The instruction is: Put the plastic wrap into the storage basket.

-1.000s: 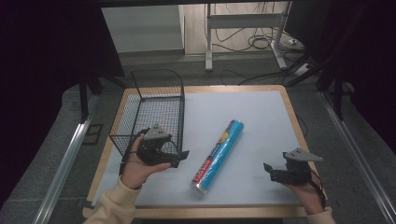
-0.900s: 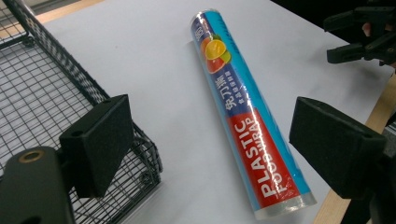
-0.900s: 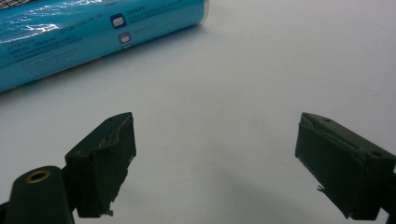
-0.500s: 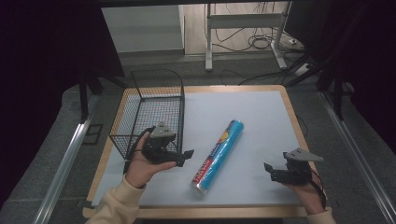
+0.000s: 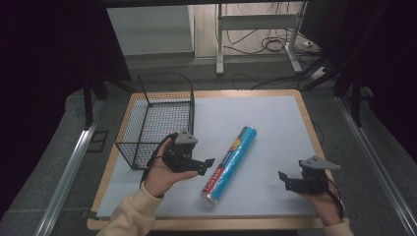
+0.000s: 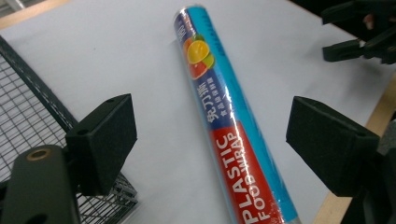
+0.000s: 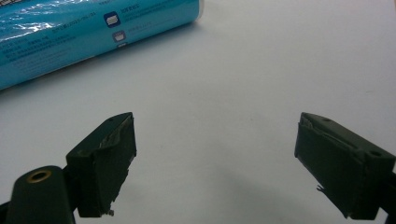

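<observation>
The roll of plastic food wrap point(image 5: 230, 164) lies flat on the desk point(image 5: 275, 118), slanting from near the front edge up toward the middle. The left gripper point(image 5: 205, 166) sits just beside the roll's near end; its jaws have just been closing a little but are spread wide, with the roll between them and untouched. Behind it, the wire basket point(image 5: 157, 118) stands at the desk's left edge. The right gripper point(image 5: 282, 178) hovers near the front right corner, jaws spread on nothing.

Roll point(image 5: 230, 164) on mat point(image 5: 275, 128), right of basket point(image 5: 157, 123); probably not touching.
</observation>
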